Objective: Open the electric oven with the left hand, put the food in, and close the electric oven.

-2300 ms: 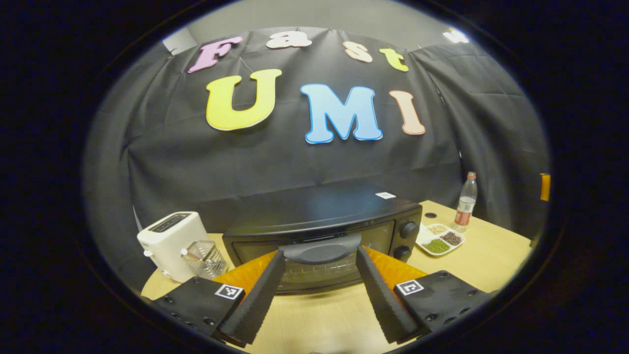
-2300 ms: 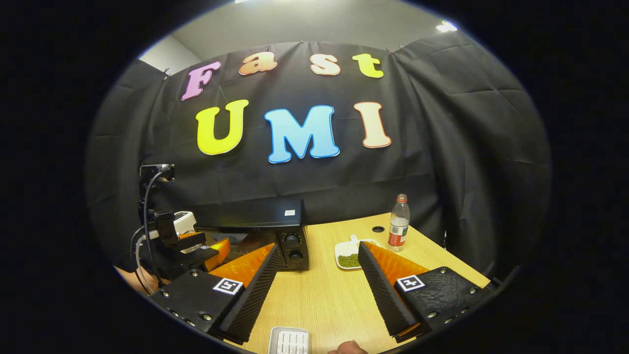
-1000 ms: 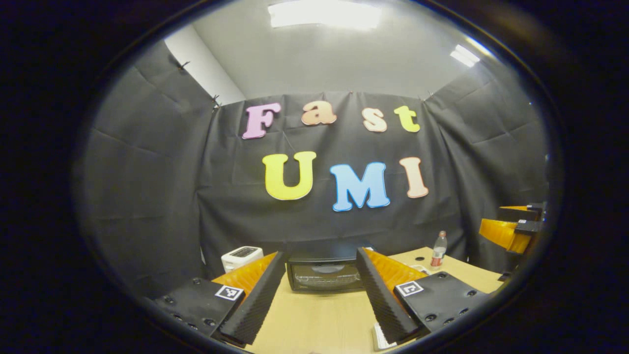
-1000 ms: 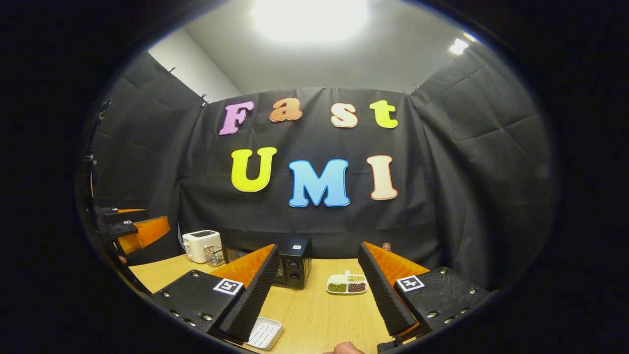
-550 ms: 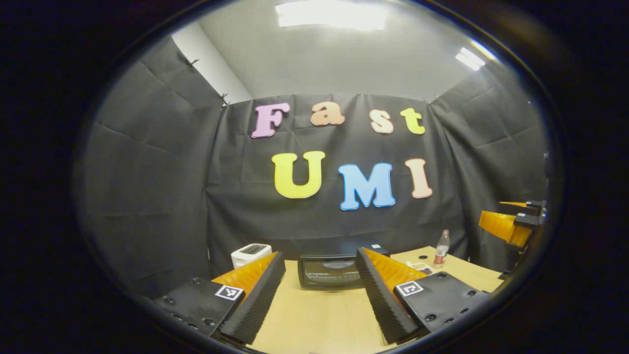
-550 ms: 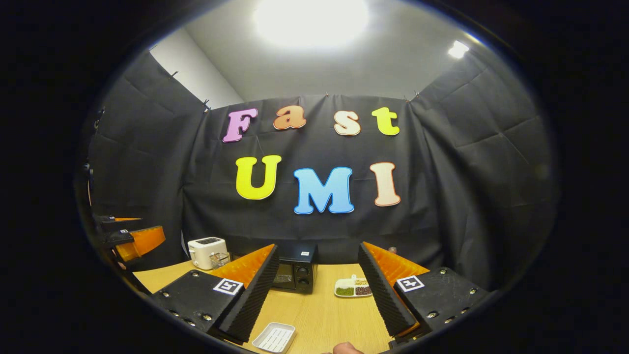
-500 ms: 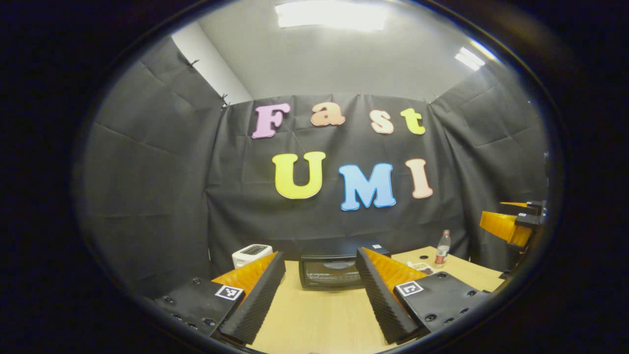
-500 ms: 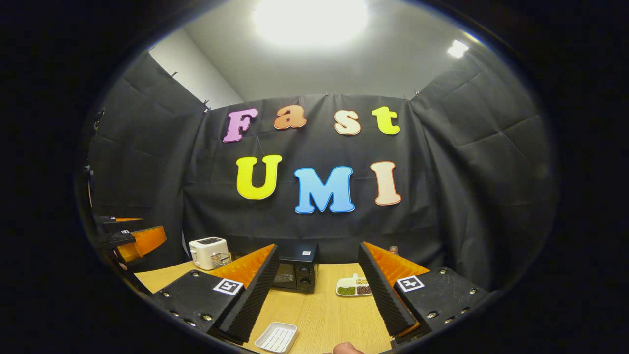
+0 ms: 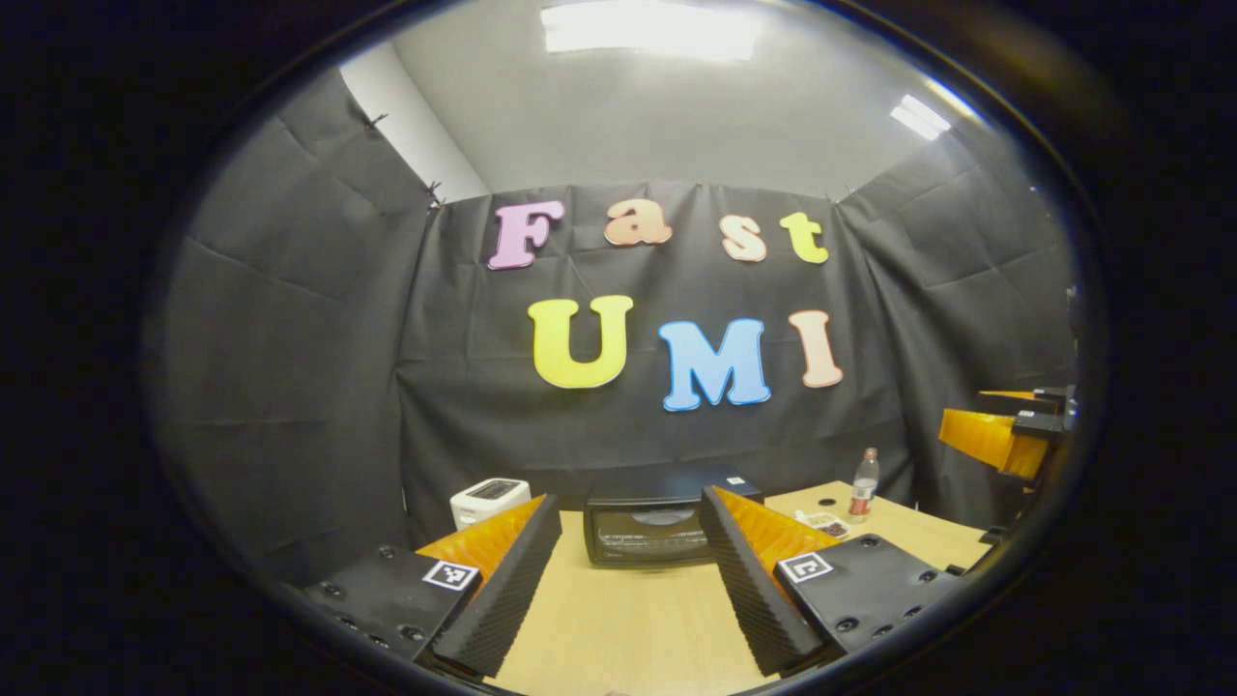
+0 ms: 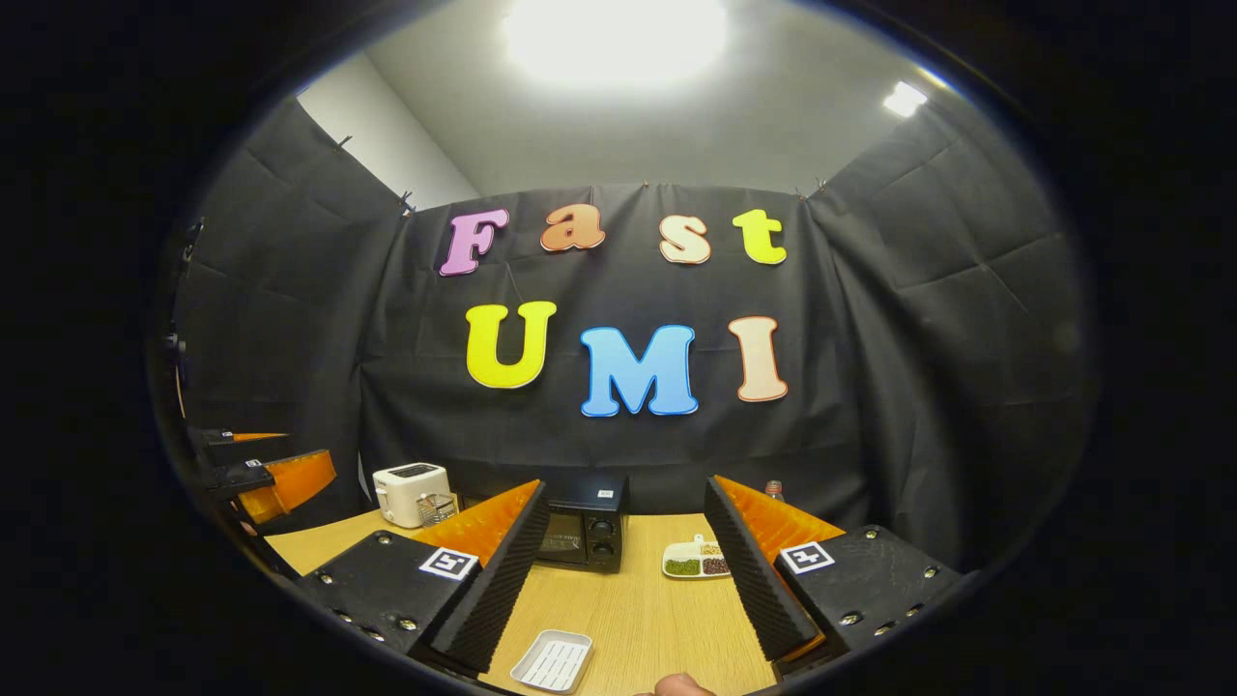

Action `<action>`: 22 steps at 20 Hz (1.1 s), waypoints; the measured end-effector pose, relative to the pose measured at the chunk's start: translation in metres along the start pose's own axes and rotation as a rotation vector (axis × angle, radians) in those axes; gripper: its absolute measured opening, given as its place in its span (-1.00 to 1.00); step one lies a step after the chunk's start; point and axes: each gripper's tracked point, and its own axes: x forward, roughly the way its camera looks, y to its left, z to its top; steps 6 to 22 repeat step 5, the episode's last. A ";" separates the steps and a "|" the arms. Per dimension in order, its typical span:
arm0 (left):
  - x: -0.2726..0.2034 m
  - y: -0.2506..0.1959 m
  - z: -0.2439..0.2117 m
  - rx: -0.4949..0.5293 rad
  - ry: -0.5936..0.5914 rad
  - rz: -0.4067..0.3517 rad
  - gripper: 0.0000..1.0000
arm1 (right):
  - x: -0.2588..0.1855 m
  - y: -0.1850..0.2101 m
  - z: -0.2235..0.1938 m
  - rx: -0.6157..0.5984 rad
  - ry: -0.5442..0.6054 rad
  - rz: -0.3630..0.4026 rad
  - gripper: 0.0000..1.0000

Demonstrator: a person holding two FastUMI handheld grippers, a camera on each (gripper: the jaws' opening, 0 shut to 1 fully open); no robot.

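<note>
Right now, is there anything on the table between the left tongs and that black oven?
No: in the left gripper view, bare table runs from the open left tongs to the oven.

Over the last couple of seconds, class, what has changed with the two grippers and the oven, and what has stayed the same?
The left gripper has drawn back from the oven, whose handle lay between its open fingers 2.3 s ago; the oven now sits far off on the table. The right gripper has pulled back and tilted up too. Unchanged: both grippers open and empty, oven door shut, white tray on the table.
</note>
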 end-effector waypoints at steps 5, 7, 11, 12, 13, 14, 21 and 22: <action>-0.004 0.007 -0.002 -0.011 0.003 0.013 1.00 | 0.001 0.007 0.003 -0.001 -0.010 0.012 0.96; -0.004 0.007 -0.002 -0.011 0.003 0.013 1.00 | 0.001 0.007 0.003 -0.001 -0.010 0.012 0.96; -0.004 0.007 -0.002 -0.011 0.003 0.013 1.00 | 0.001 0.007 0.003 -0.001 -0.010 0.012 0.96; -0.004 0.007 -0.002 -0.011 0.003 0.013 1.00 | 0.001 0.007 0.003 -0.001 -0.010 0.012 0.96; -0.004 0.007 -0.002 -0.011 0.003 0.013 1.00 | 0.001 0.007 0.003 -0.001 -0.010 0.012 0.96; -0.004 0.007 -0.002 -0.011 0.003 0.013 1.00 | 0.001 0.007 0.003 -0.001 -0.010 0.012 0.96; -0.004 0.007 -0.002 -0.011 0.003 0.013 1.00 | 0.001 0.007 0.003 -0.001 -0.010 0.012 0.96; -0.004 0.007 -0.002 -0.011 0.003 0.013 1.00 | 0.001 0.007 0.003 -0.001 -0.010 0.012 0.96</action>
